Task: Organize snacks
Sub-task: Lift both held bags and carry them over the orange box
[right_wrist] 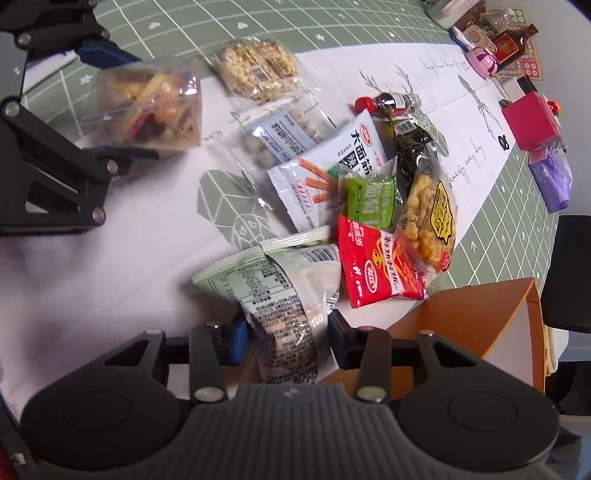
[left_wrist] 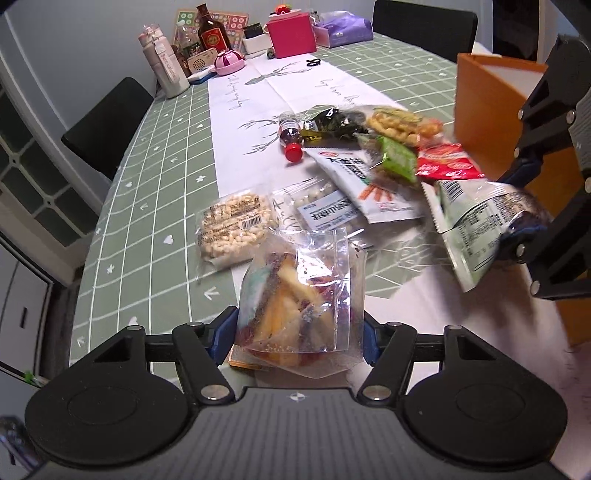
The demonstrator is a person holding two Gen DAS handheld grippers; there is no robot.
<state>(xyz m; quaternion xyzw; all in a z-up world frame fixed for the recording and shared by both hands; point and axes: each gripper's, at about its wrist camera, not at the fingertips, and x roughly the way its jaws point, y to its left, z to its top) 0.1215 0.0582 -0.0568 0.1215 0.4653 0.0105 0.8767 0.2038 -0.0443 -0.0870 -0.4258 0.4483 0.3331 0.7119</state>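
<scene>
My left gripper (left_wrist: 297,332) is shut on a clear bag of mixed snacks (left_wrist: 295,295), held above the table; the bag also shows in the right wrist view (right_wrist: 147,107). My right gripper (right_wrist: 286,336) is shut on a pale green packet (right_wrist: 280,291) with printed text, lifted beside the orange box (right_wrist: 472,325); the packet also shows in the left wrist view (left_wrist: 476,221). A pile of snack packets lies on the white runner: a white noodle-stick packet (right_wrist: 325,177), a red packet (right_wrist: 376,266), a small green packet (right_wrist: 369,199), a yellow puffs bag (right_wrist: 428,218) and a peanut bag (right_wrist: 258,70).
A small red-capped bottle (left_wrist: 290,136) lies by the pile. The orange box (left_wrist: 491,107) stands open at the right. Bottles, a pink box (left_wrist: 291,35) and a purple pack (left_wrist: 343,27) crowd the far end. Black chairs (left_wrist: 107,125) flank the table.
</scene>
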